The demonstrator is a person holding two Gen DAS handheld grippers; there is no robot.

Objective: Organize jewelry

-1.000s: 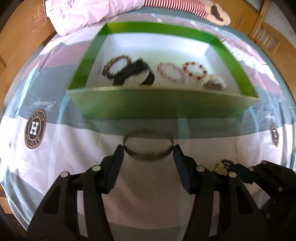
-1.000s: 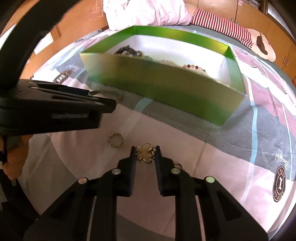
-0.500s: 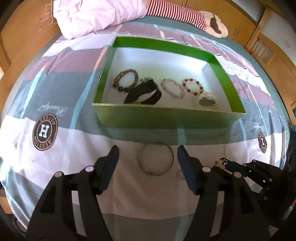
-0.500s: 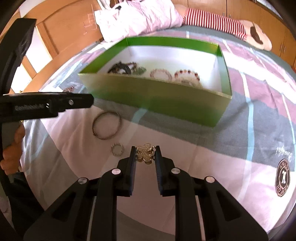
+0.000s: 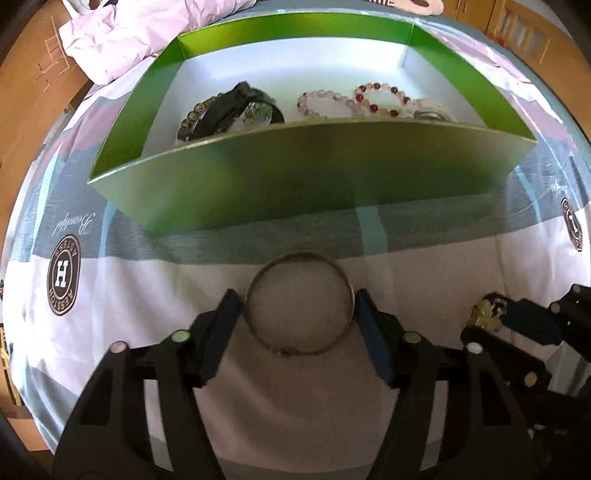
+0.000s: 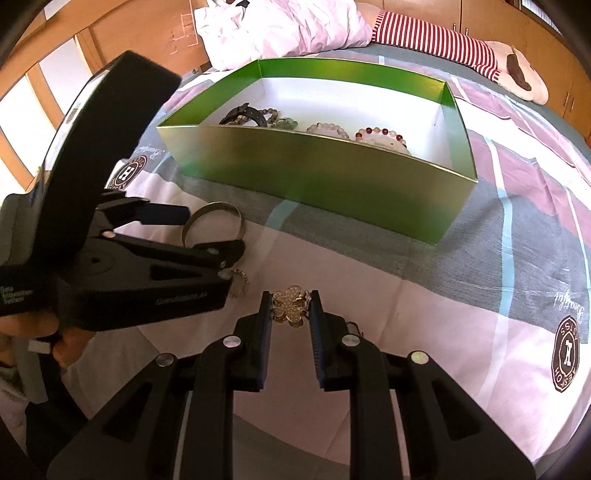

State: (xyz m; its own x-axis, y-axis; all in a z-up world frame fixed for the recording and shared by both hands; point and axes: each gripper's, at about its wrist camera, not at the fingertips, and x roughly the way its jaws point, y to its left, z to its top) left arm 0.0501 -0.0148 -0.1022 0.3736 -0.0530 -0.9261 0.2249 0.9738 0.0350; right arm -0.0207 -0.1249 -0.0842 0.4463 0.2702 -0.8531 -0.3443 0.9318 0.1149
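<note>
A thin silver bangle (image 5: 299, 258) (image 6: 236, 214) lies on the bedspread just in front of the green box (image 5: 314, 181) (image 6: 332, 177). My left gripper (image 5: 295, 310) (image 6: 201, 230) points down over it, and its jaws are closing with the bangle between them. The pads stand right at the bangle's sides, with a sliver of gap on the left. My right gripper (image 6: 290, 308) (image 5: 487, 317) is shut on a gold flower-shaped ornament (image 6: 291, 305), held a little above the bed. A small beaded ring (image 6: 240, 286) lies half hidden behind the left gripper.
Inside the box lie a brown bead bracelet (image 5: 192, 118), a black strap (image 5: 229, 107), a pale pink bracelet (image 5: 325, 101) and a red-and-white one (image 5: 380, 98). A crumpled pink quilt (image 6: 280, 26) and a striped plush toy (image 6: 443, 40) lie behind it. A person's hand (image 6: 62, 339) holds the left gripper.
The left gripper rose and stood wide with the bangle lying loose on the bed, then dropped again so the bangle sits between its narrowing pads. The right gripper kept still with the ornament.
</note>
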